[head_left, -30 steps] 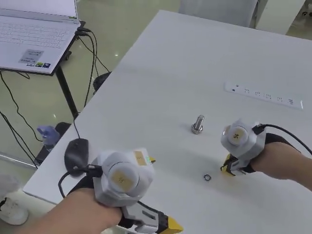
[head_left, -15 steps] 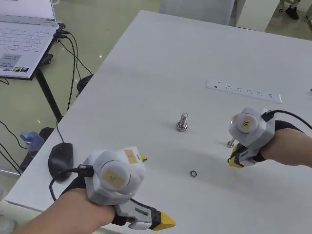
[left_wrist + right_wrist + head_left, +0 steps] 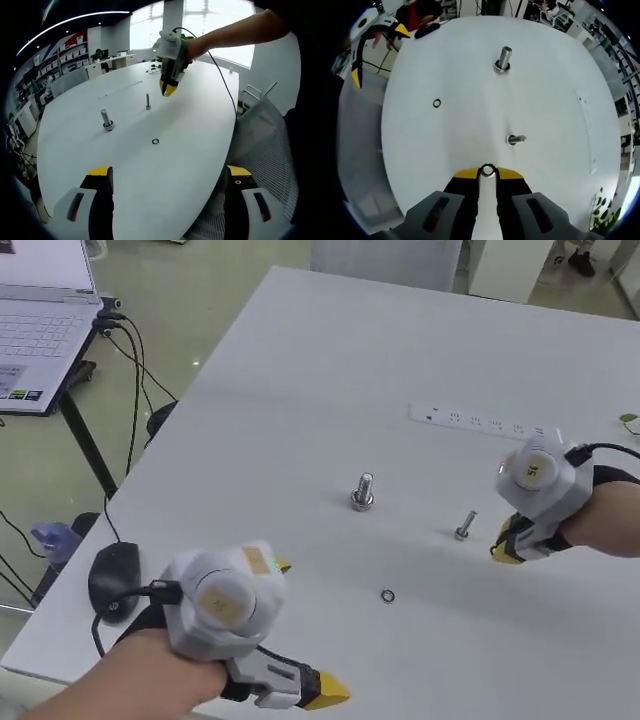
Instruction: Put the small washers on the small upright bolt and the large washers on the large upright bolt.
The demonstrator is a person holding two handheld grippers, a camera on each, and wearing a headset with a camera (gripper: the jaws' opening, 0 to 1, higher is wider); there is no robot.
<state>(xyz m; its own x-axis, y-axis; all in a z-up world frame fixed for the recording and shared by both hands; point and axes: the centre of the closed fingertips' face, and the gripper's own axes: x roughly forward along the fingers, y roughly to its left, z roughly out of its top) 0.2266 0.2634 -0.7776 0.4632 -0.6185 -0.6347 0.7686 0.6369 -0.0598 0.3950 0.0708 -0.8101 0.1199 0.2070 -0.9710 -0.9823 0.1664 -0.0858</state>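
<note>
The large bolt (image 3: 362,492) stands upright mid-table, and the small bolt (image 3: 465,526) stands to its right. A small washer (image 3: 387,596) lies flat on the table in front of them. My right gripper (image 3: 508,550) hovers just right of the small bolt; in the right gripper view the right gripper (image 3: 488,171) is shut on a small washer (image 3: 488,170), with the small bolt (image 3: 515,139) a little ahead of it. My left gripper (image 3: 306,628) stays near the table's front edge. In the left gripper view the left gripper (image 3: 167,195) is open, with nothing between its jaws.
A white power strip (image 3: 480,425) lies behind the bolts. A black mouse (image 3: 110,575) sits at the table's left edge. A laptop (image 3: 30,330) stands on a side stand to the left, with cables hanging. A mesh chair (image 3: 260,150) is beside the table.
My right gripper has moved to the right, off the small bolt, which it hid a second ago. The left gripper has held its place. The head camera has shifted.
</note>
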